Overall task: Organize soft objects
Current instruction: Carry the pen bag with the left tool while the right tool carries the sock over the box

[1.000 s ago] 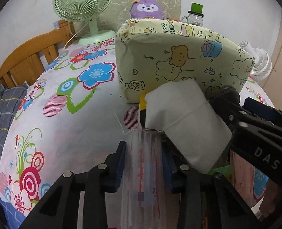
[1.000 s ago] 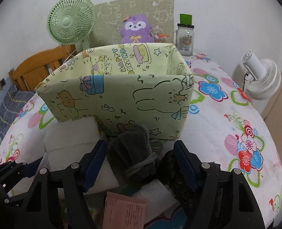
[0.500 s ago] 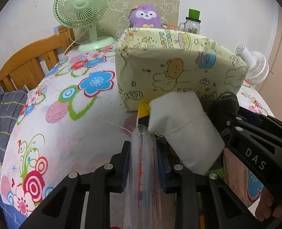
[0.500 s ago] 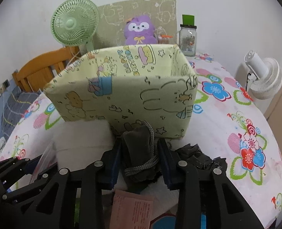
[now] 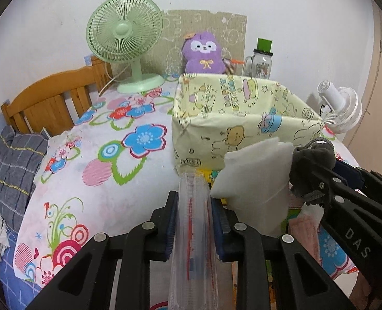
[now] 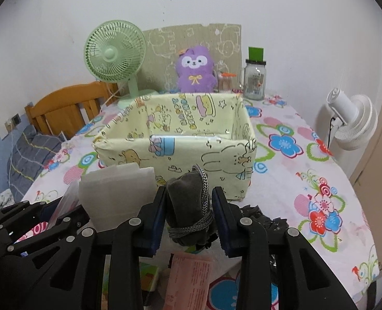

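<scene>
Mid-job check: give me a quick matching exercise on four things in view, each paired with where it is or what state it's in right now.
Things:
1. grey drawstring pouch
2. clear plastic bag
3. purple plush toy
4. yellow fabric box

Places or states:
A. open-topped, in the middle of the table
B. clamped in the left hand-held gripper
C. by the back wall, beyond the box
D. clamped in the right hand-held gripper

Pairs: 1-D, 2-B, 3-C, 4-A
</scene>
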The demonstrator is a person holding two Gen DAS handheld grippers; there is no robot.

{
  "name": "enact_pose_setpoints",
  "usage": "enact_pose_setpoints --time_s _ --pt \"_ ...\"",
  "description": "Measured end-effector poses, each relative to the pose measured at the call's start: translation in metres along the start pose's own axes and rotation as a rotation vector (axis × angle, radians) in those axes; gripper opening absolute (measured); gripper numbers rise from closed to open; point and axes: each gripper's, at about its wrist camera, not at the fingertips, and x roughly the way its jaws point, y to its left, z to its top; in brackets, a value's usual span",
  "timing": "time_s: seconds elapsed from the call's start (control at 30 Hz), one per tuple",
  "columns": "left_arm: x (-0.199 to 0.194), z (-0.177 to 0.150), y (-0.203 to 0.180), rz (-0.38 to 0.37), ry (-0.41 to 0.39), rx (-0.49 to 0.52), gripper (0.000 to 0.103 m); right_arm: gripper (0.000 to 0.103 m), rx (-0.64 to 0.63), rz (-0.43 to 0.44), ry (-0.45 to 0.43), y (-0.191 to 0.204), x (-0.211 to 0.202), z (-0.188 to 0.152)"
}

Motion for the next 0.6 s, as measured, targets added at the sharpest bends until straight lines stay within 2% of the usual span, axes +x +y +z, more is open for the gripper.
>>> enact_pose_setpoints --time_s 0.6 --pt "-0.036 0.02 -0.01 0.012 -0.13 0.02 0.023 0.038 -0.009 -0.039 -0.103 0.002 -0.046 0.012"
